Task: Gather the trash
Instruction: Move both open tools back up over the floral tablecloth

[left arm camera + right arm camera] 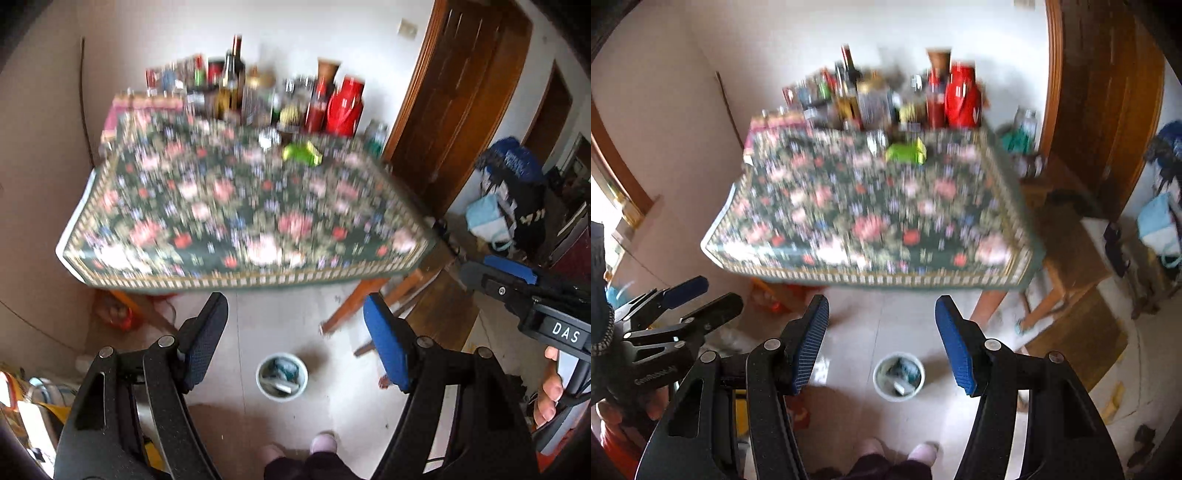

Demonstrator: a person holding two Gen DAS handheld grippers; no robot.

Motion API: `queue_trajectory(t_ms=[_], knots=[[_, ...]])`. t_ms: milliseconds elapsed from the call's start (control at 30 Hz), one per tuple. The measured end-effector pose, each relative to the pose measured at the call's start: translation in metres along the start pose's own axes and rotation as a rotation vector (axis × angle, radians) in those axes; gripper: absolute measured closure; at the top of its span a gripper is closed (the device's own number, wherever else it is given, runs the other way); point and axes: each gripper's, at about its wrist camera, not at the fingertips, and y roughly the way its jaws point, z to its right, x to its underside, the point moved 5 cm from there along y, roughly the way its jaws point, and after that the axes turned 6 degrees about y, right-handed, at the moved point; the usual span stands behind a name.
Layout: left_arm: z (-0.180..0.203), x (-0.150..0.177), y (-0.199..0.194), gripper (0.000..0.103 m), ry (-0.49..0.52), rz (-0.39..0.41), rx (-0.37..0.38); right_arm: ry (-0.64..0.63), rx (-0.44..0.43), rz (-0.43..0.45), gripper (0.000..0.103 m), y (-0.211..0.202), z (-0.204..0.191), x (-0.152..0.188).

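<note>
Above the small white bin [282, 376] on the floor, the left gripper [295, 339] and right gripper [882, 339] are hanging released and empty, so they should be reaching for the green wrapper [301, 153] lying far across the floral table [236, 206].

The tablecloth [236, 206] is smeared by motion blur, its flowers running into streaks. The bottles [231, 83] crowded at the back melt together; no label reads. The green thing [301, 153] near them is too blurred to name. What lies in the bin [282, 374] is too small to make out. The person's feet [897, 452] are cut off at the bottom edge. The bags [509, 192] by the door run off the right edge.
</note>
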Motion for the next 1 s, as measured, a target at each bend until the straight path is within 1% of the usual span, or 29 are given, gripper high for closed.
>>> queue_trajectory(t_ms=[100,233,400,500,567,600,633,800,900,1000], knots=[[-0.003,-0.017,-0.032,0.028,0.007,0.055,-0.009,-0.020,0.002,0.079,0.047,-0.032,-0.011,-0.020],[-0.010,-0.041,-0.076,0.028,0.028,0.152,-0.014,-0.035,0.016,0.204,0.047,-0.071,-0.029,-0.042],[-0.019,-0.057,-0.117,0.028,0.051,0.255,-0.027,-0.021,0.008,0.324,0.047,-0.109,-0.050,-0.054],[-0.025,-0.059,-0.133,0.027,0.055,0.299,-0.030,-0.030,0.026,0.365,0.046,-0.118,-0.059,-0.056],[-0.029,-0.060,-0.136,0.025,0.050,0.305,-0.028,-0.035,0.039,0.381,0.039,-0.119,-0.062,-0.058],[-0.031,-0.061,-0.136,0.024,0.049,0.304,-0.026,-0.037,0.046,0.390,0.033,-0.119,-0.064,-0.059],[-0.032,-0.062,-0.134,0.024,0.050,0.301,-0.023,-0.037,0.052,0.397,0.030,-0.119,-0.064,-0.060],[-0.034,-0.071,-0.114,0.022,0.058,0.276,-0.026,-0.039,0.072,0.392,0.029,-0.105,-0.060,-0.069],[-0.032,-0.080,-0.096,0.022,0.058,0.261,-0.026,-0.039,0.073,0.380,0.029,-0.097,-0.058,-0.074],[-0.029,-0.097,-0.077,0.022,0.068,0.258,-0.035,-0.034,0.068,0.367,0.029,-0.082,-0.052,-0.087]])
